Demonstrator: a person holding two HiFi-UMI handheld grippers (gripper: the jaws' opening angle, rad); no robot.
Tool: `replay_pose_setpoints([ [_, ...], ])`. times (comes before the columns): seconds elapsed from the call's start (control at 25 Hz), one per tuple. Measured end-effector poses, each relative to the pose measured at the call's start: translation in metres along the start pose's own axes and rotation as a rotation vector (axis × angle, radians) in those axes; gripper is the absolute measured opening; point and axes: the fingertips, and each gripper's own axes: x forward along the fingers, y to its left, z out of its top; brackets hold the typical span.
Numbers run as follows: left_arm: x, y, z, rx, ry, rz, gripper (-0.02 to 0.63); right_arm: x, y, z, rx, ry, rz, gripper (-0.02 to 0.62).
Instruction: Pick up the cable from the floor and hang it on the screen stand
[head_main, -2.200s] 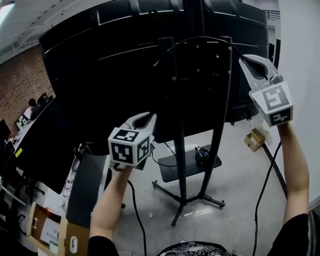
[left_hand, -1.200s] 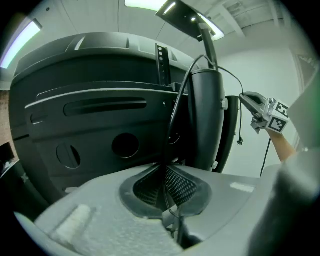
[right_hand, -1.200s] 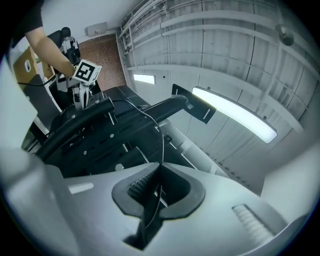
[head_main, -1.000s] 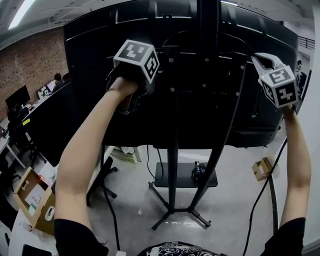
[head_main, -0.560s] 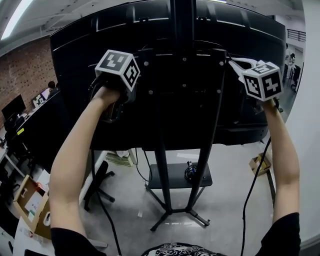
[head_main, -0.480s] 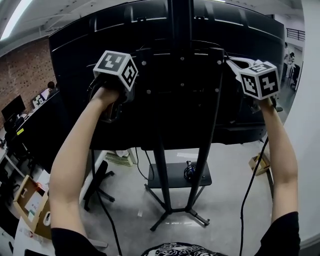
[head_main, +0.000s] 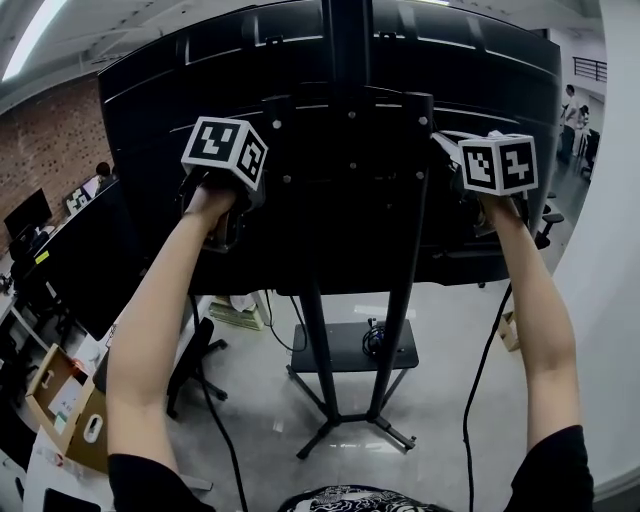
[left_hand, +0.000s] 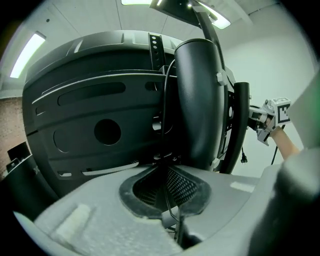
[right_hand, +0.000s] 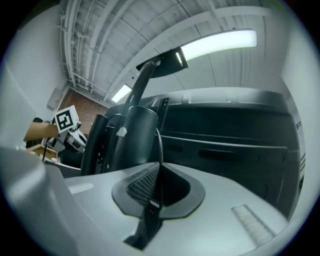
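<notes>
An office: monitors (head_main: 22, 213) by a brick wall (head_main: 60, 130), strip light (head_main: 28, 38).

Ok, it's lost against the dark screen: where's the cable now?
Head view, right side: the cable hangs down below the right gripper, just right of the screen stand. The right gripper view shows it pinched between the jaws.

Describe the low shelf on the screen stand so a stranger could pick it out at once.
Start at the big black screen, seen from behind, and follow its stand's two posts down toward the floor. Just above the splayed legs sits a flat black shelf with a small dark bundle on it. It is the only level slab; everything around it is thin posts and legs.
</notes>
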Motion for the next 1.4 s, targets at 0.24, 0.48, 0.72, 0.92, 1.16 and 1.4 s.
replay_pose_setpoints([
  [0.24, -0.004, -0.005, 0.002, -0.007, -0.133, 0.036, 0.025, -0.011, 0.009, -0.005, -0.048, -0.079, -0.020, 0.021],
  [0.48, -0.019, -0.010, -0.006, 0.069, -0.269, 0.136, 0.034, -0.031, 0.019, -0.017, -0.224, -0.125, -0.128, 0.051],
  [0.72, -0.033, -0.020, -0.020, 0.085, -0.352, 0.164, 0.040, -0.049, 0.033, -0.032, -0.194, -0.133, -0.118, 0.051],
  [0.92, -0.042, -0.025, -0.039, 0.082, -0.360, 0.150, 0.041, -0.063, 0.055, -0.047, -0.155, -0.105, -0.107, 0.049],
  [1.16, -0.052, -0.033, -0.082, 0.067, -0.359, 0.078, 0.041, -0.085, 0.105, -0.069, -0.106, -0.078, -0.101, 0.040],
  [1.4, -0.077, -0.051, -0.135, 0.081, -0.377, 0.009, 0.040, -0.105, 0.171, -0.103, -0.062, -0.019, -0.093, 0.025],
])
